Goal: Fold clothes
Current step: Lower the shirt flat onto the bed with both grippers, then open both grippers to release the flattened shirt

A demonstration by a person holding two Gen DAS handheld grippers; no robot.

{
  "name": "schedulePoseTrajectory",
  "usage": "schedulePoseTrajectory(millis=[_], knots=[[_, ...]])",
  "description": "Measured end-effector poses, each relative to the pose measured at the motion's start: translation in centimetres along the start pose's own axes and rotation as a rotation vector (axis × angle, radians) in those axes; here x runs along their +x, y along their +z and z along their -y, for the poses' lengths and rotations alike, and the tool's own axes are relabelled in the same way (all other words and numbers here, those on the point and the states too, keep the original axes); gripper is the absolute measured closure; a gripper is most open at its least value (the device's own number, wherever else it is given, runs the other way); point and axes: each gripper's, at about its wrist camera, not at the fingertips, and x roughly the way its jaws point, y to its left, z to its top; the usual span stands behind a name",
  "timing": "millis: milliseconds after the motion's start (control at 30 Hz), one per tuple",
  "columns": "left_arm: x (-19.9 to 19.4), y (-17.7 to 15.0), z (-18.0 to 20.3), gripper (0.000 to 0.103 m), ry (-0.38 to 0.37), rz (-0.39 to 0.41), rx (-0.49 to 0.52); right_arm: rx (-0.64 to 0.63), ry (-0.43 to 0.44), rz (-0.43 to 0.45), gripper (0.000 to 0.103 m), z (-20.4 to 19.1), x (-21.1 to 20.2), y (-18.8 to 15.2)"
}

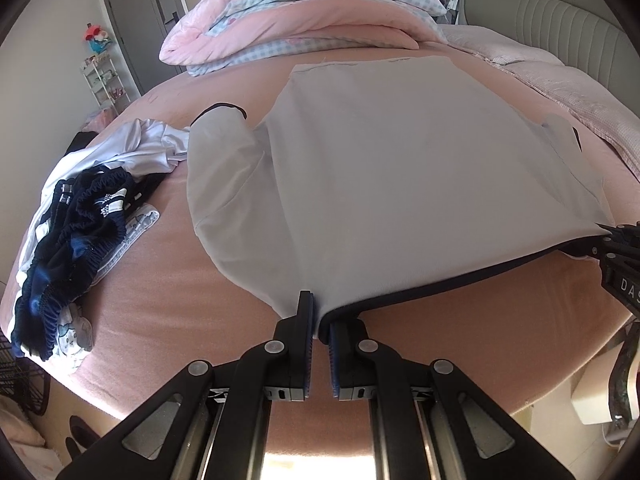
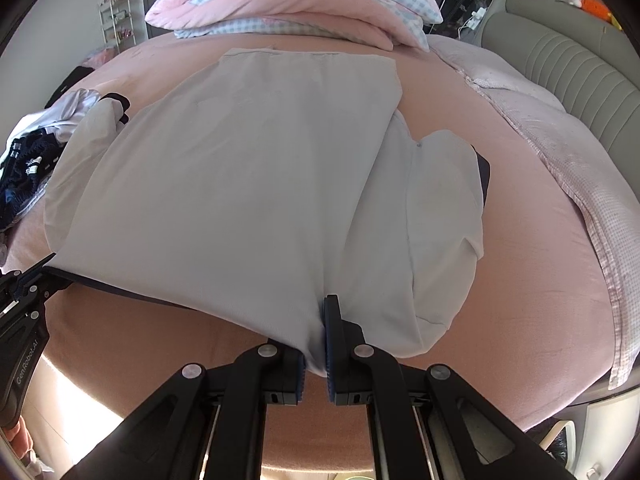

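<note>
1. While the left wrist view looks along the left gripper (image 1: 319, 334), its fingers (image 1: 305, 320) pinch the near dark-trimmed edge of the white shirt (image 1: 400, 168), which is spread flat on the pink bed (image 1: 168, 280). The right gripper (image 1: 618, 256) grips the same edge at the far right; its casing reads "DAS", cut off by the frame. Risk: uneven pulling could skew the edge, or drag the left sleeve (image 1: 218, 148) into a crease. A clothes heap (image 1: 80, 208) lies well apart.

2. As the right wrist view shows, the right gripper (image 2: 316, 340) pinches bunched shirt (image 2: 240, 168) cloth; a shallow hold may slip, dropping that corner. The right sleeve (image 2: 444, 184) already lies rumpled, likely to fold in crooked. The left gripper (image 2: 28, 280) reads "GenRobot.AI".
</note>
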Motion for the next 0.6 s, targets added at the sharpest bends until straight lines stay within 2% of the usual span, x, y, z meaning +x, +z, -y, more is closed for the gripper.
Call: schedulePoseTrajectory(millis=[100,167,200,233,300,400,467,533,600], knots=[[-0.1,-0.1,-0.8,0.096,-0.056,-0.003,-0.044,-0.008,0.023,-0.006,0.099,-0.1,-0.1,-0.3],[0.1,0.2,-1.6,0.096,-0.096,-0.017,-0.104,-0.013,0.038,-0.010,0.091,-0.2,-0.1,-0.5],[0.2,0.3,-2.0,0.096,-0.119,-0.025,-0.134,-0.015,0.046,-0.013,0.080,-0.2,-0.1,-0.6],[0.4,0.4,-2.3,0.094,-0.148,-0.039,-0.160,-0.018,0.054,-0.015,0.056,-0.3,-0.1,-0.7],[0.8,0.5,-3.0,0.090,-0.196,-0.066,-0.203,-0.023,0.069,-0.019,0.029,-0.3,-0.2,-1.0],[0.4,0.2,-3.7,0.083,-0.239,-0.069,-0.246,-0.026,0.085,-0.018,0.029,-0.2,-0.3,-1.1],[-0.1,-0.1,-4.0,0.067,-0.251,-0.075,-0.255,-0.022,0.084,-0.008,0.029,0.1,-0.7,-0.9],[-0.9,-0.6,-4.3,0.015,-0.252,-0.064,-0.253,-0.018,0.084,0.002,0.029,0.4,-1.0,-0.7],[-1.8,-0.8,-4.7,0.012,-0.251,-0.036,-0.260,-0.014,0.084,0.012,0.029,0.7,-1.3,-0.6]])
